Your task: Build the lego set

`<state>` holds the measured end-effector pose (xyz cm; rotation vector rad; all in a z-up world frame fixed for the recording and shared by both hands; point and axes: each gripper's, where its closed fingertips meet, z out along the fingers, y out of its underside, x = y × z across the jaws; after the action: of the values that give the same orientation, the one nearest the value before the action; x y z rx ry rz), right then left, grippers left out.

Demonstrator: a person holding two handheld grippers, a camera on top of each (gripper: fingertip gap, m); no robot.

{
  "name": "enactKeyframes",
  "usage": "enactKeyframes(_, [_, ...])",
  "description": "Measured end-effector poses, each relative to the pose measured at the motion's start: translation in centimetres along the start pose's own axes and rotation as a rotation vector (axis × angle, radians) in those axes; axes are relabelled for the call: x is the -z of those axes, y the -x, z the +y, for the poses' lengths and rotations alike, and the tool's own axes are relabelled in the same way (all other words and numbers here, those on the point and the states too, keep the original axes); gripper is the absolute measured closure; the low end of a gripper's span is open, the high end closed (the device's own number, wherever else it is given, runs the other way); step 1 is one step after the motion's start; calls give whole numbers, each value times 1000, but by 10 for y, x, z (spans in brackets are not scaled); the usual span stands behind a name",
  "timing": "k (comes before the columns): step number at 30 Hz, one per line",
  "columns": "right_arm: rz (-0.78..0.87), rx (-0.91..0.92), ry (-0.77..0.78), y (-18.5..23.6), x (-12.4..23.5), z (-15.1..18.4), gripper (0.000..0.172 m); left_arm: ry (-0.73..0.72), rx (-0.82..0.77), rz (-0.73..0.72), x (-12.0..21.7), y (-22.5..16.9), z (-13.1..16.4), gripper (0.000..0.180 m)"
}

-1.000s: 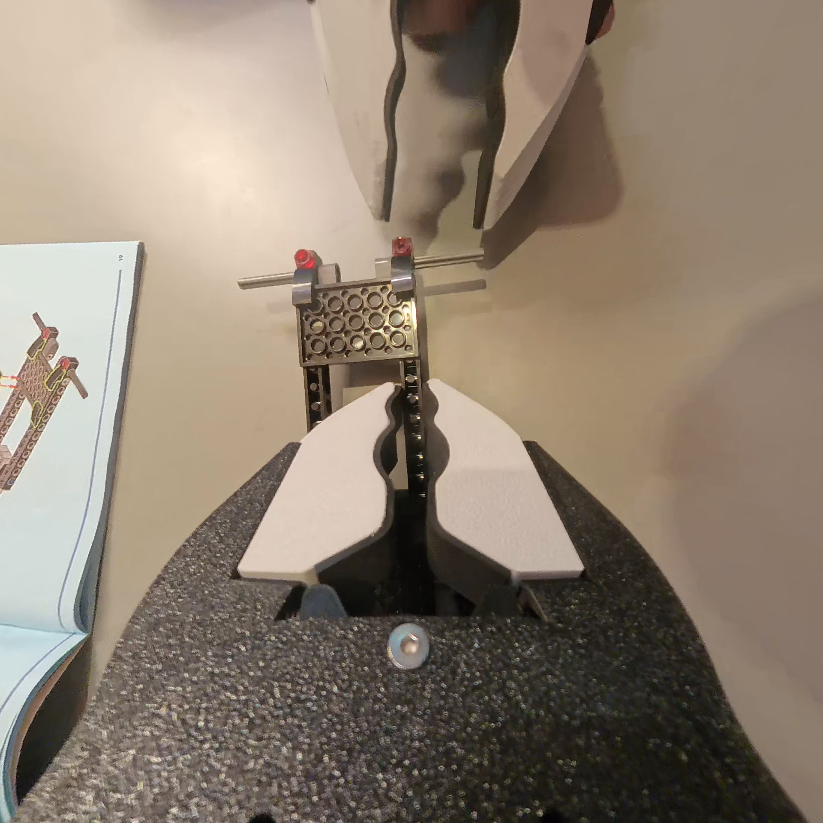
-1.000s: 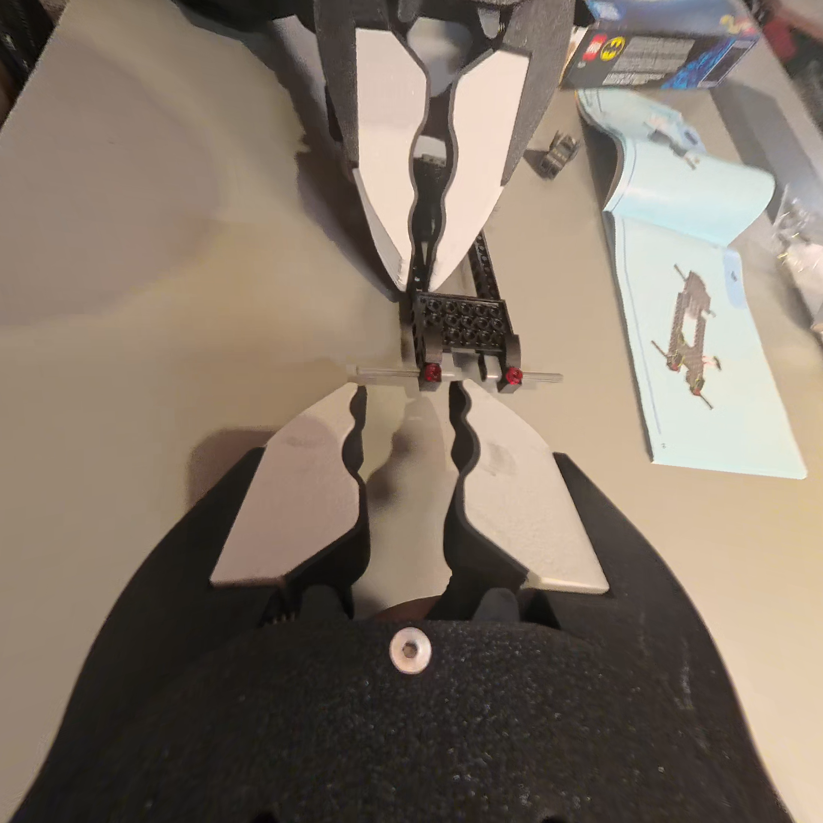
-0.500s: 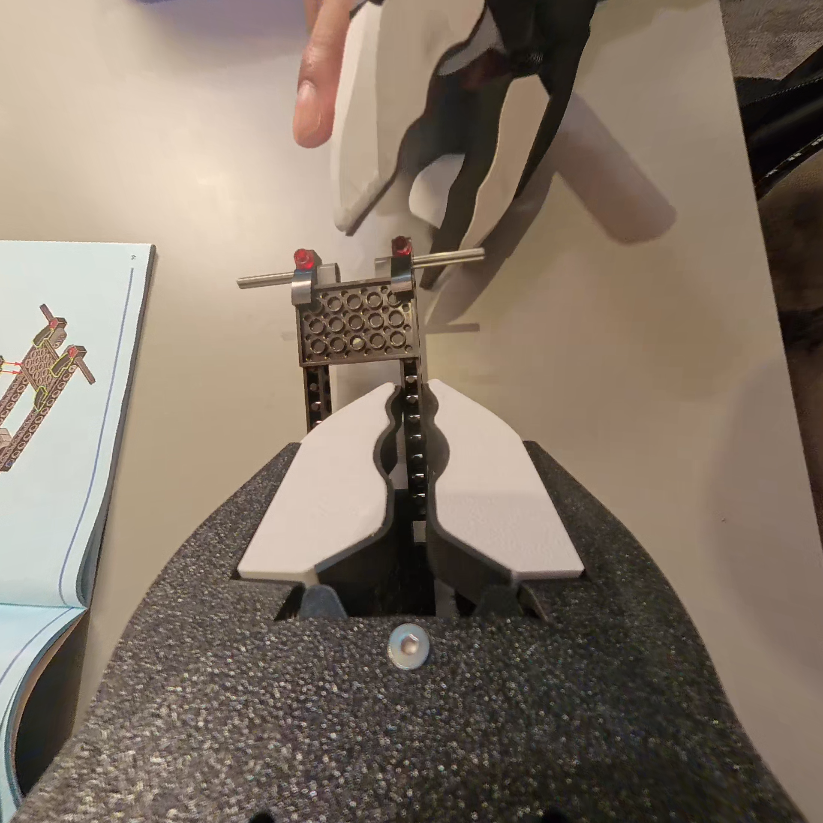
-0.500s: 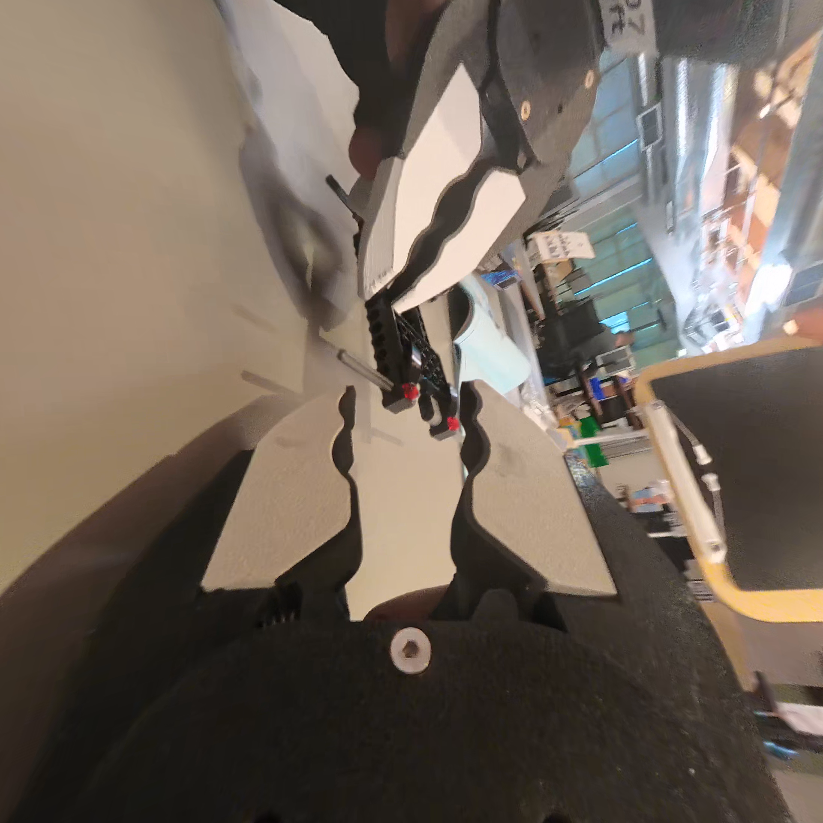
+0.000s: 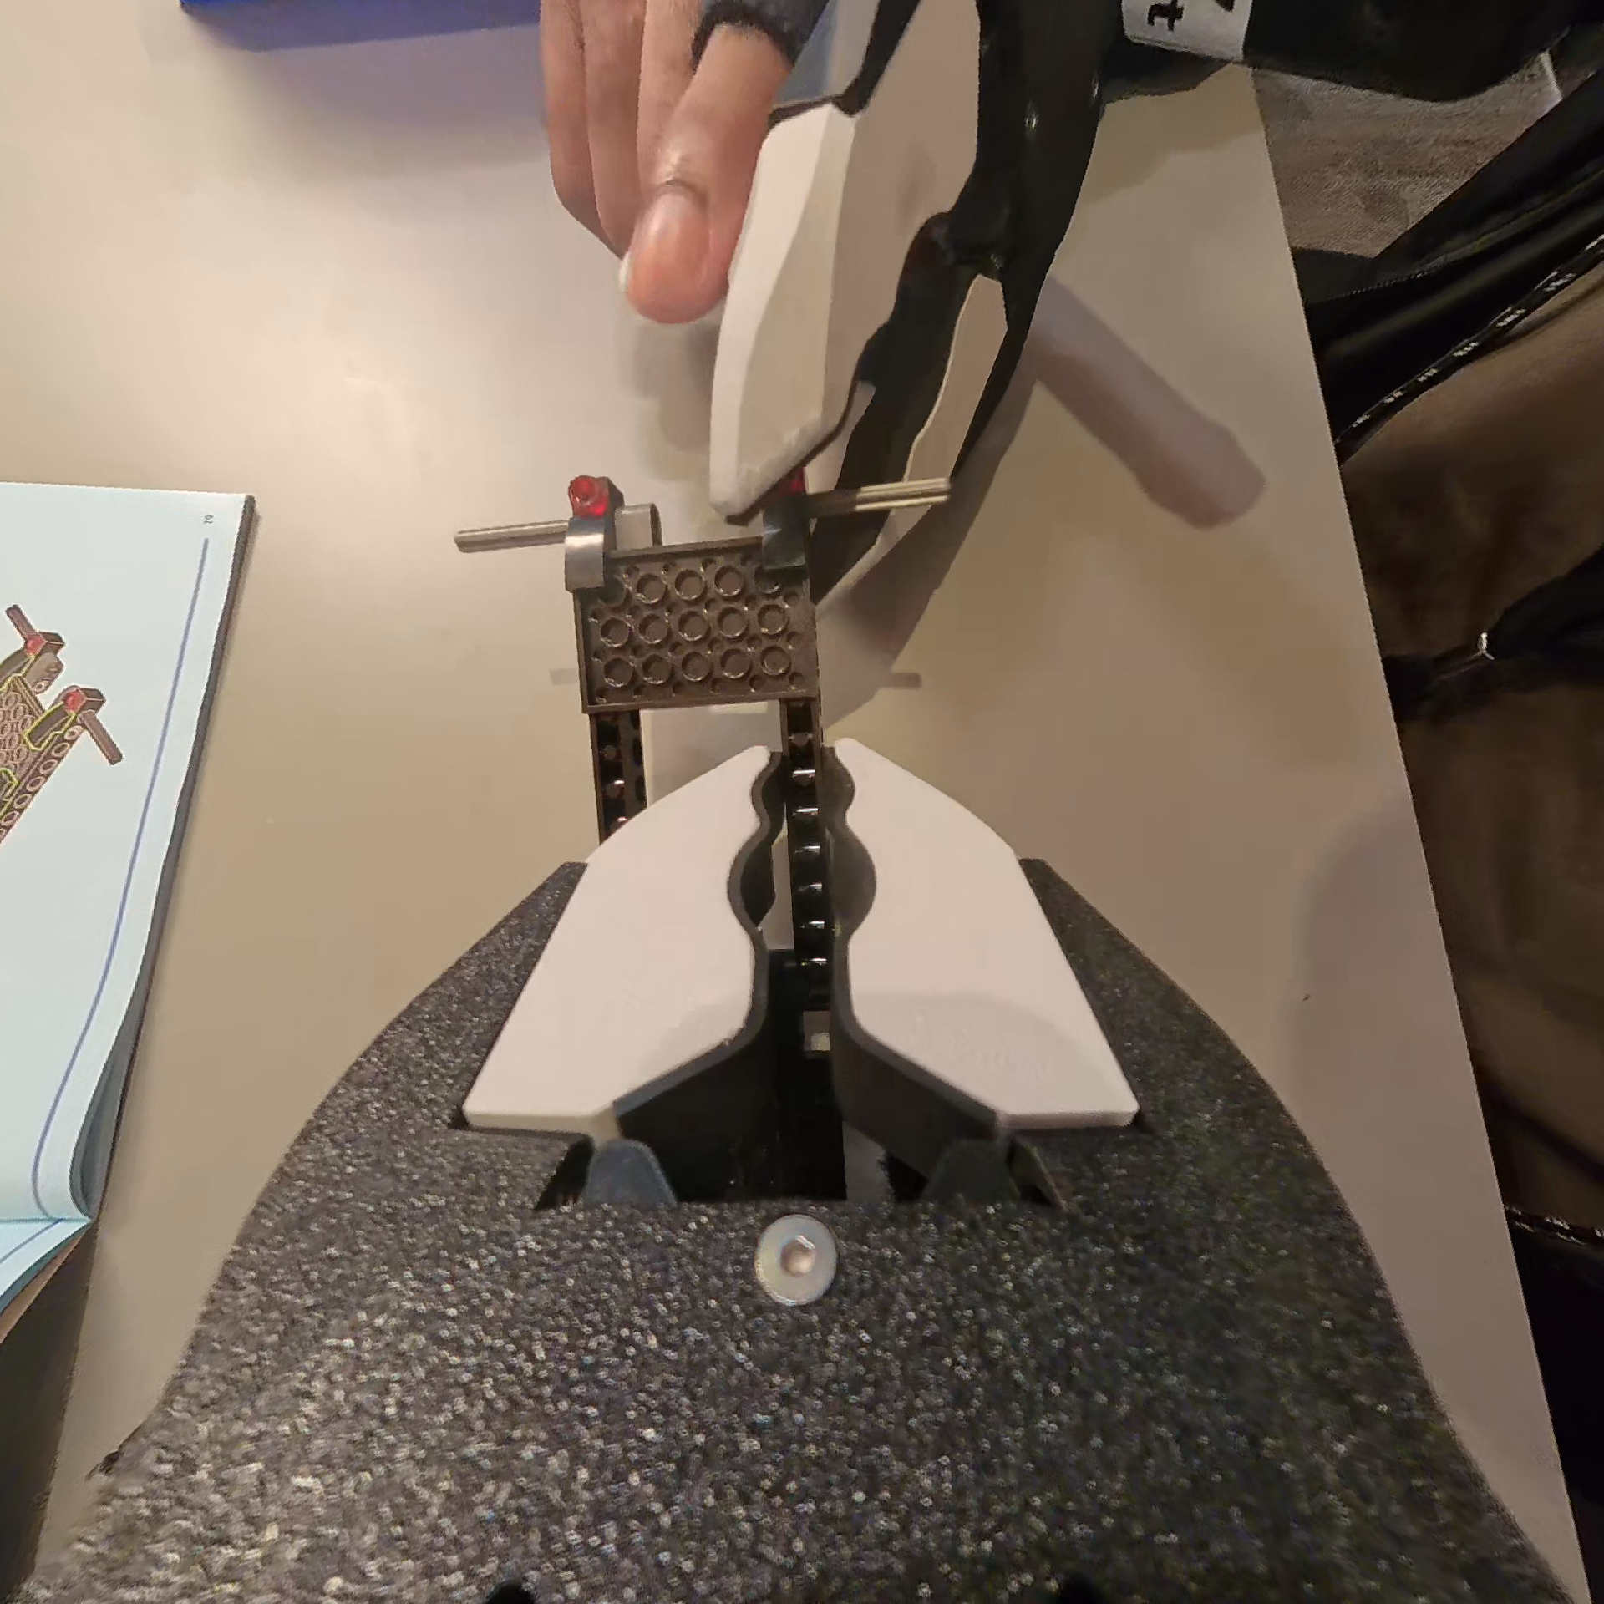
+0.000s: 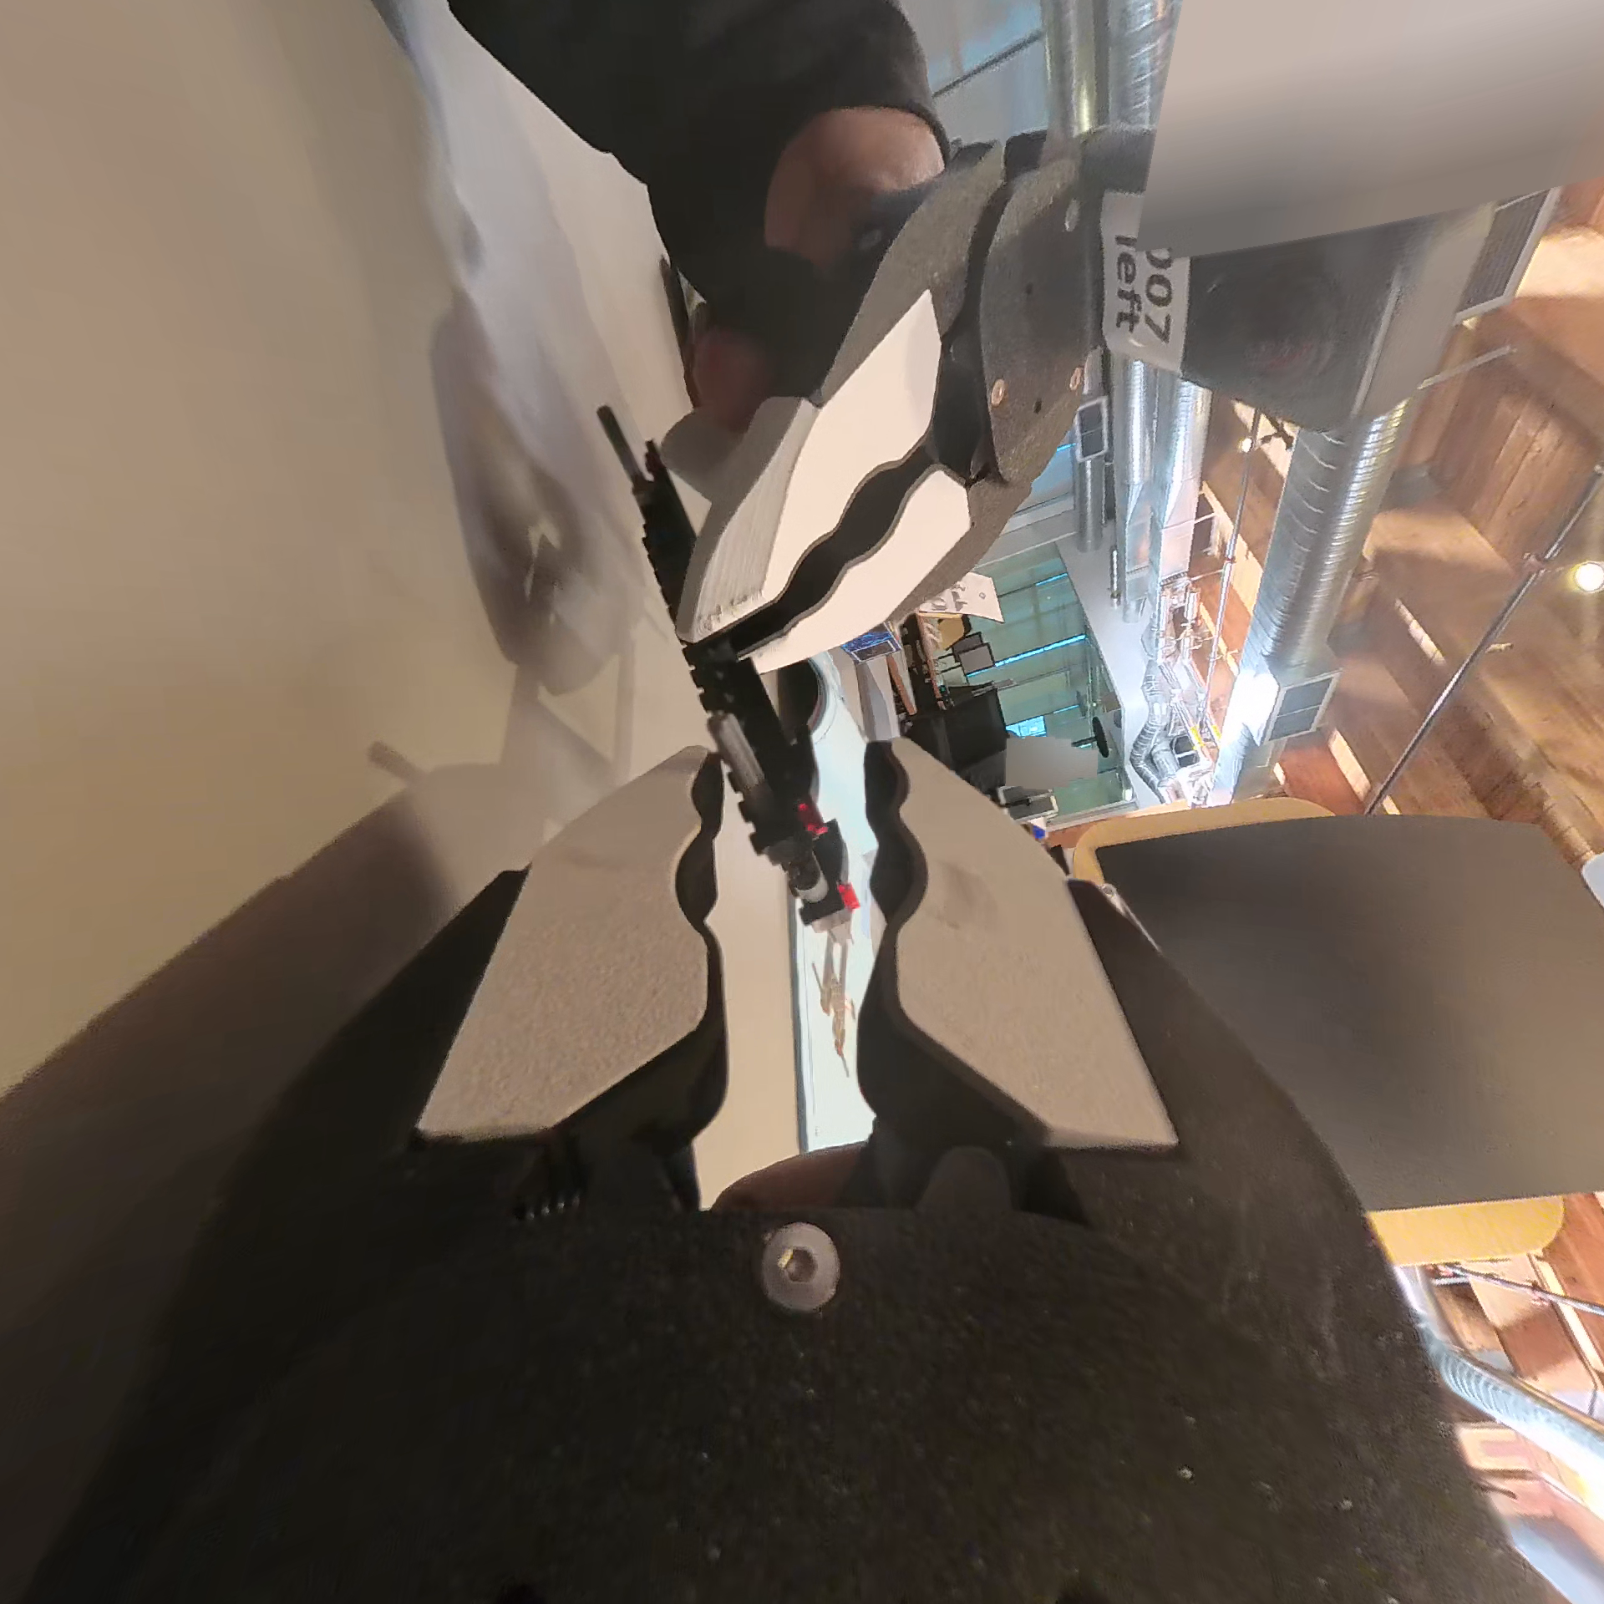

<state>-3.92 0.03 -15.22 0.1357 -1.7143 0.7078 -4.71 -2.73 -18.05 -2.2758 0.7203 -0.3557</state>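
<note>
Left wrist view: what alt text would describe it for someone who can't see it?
The left gripper clamps one black studded beam of a toy-brick frame above a beige table. The right gripper reaches its grey axle; an open instruction booklet lies left.

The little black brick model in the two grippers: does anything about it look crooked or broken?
Nothing looks broken. The brick model is clamped by one black side beam in the left gripper, off-centre. Its grey axle runs straight, with the right gripper straddling one end.

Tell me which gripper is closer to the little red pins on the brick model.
Right. The right gripper has its open fingers around the red pins and grey axle end; the left gripper clamps a black beam at the model's other end.
</note>
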Motion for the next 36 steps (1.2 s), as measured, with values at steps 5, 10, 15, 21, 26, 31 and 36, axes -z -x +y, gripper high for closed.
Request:
enactKeyframes(5, [0,13,-6,2,-1,-1,148,-7,14,13,0,0,0,172])
enactKeyframes(10, [-9,36,-3,6,-2,0,151,-32,51,50,1,-2,-1,173])
enactKeyframes(15, [-50,-31,-31,7,1,-5,152,-68,131,151,2,-9,-3,173])
enactKeyframes(21, [-118,-58,-23,14,0,-6,152,-35,133,176,-1,-13,3,173])
enactKeyframes(26, [-165,-96,2,18,-2,-5,153,-20,130,183,-3,-14,6,173])
enactKeyframes(31, [-183,-138,15,18,-2,-3,153,-30,128,174,-3,-13,5,173])
enactKeyframes(36, [-169,-304,32,8,-5,3,153,-49,58,33,0,0,-1,158])
